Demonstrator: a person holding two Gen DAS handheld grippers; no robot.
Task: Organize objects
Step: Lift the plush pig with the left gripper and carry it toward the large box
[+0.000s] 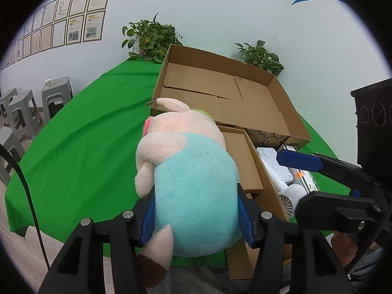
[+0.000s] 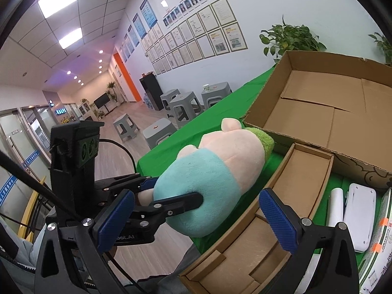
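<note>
A plush pig [image 1: 193, 186] with a teal body and pink head hangs above the green table's near edge. My left gripper [image 1: 196, 220] is shut on its teal belly, one blue pad on each side. From the right wrist view, the same plush pig [image 2: 215, 176] points its head at a large open cardboard box [image 2: 318, 112], with the left gripper [image 2: 174, 191] clamped on it. My right gripper [image 2: 196, 220] stands open to the right of the toy and over a narrow cardboard tray [image 2: 306, 176], with nothing between its pads.
The big box [image 1: 220, 93] and narrow tray [image 1: 240, 156] sit on a green cloth [image 1: 85, 147]. A white flat device [image 2: 360, 215], a white roll [image 2: 335, 205] and a green-white carton [image 2: 382, 232] lie to the right. Potted plants [image 1: 152, 39] stand behind; grey stools [image 1: 24, 112] stand left.
</note>
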